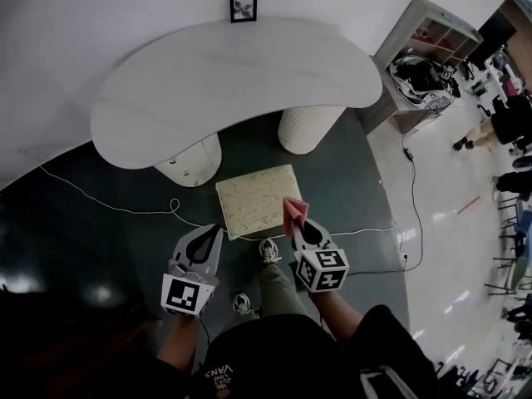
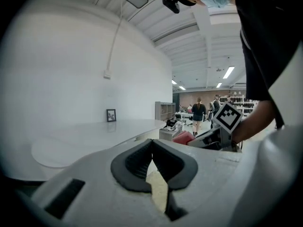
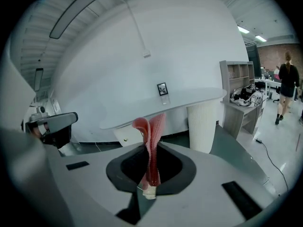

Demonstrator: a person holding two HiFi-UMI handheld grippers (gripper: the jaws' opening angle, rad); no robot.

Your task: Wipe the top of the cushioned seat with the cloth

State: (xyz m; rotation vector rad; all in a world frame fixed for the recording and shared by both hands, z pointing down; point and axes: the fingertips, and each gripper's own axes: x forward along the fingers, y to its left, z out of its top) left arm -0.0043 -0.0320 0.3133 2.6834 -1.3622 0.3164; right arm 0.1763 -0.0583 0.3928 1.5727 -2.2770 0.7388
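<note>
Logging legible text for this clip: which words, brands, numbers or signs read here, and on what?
Print on the person's dark top: white letters, upside down and too small to read reliably.
Marker cubes on the left hand-held gripper and right hand-held gripper: square patterns only, no letters or digits.
Framed picture on the wall: too small to show any text.
Nothing else legible.

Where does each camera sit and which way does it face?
Head view: on the person's head, facing steeply down at the cushioned seat; forearms, shoes, left gripper, right gripper show.
Left gripper view: on that gripper, facing across the table; its shut jaws, the person's arm show.
Right gripper view: on that gripper, facing table and wall; jaws shut on the cloth.
Shared: the framed picture, in all three.
</note>
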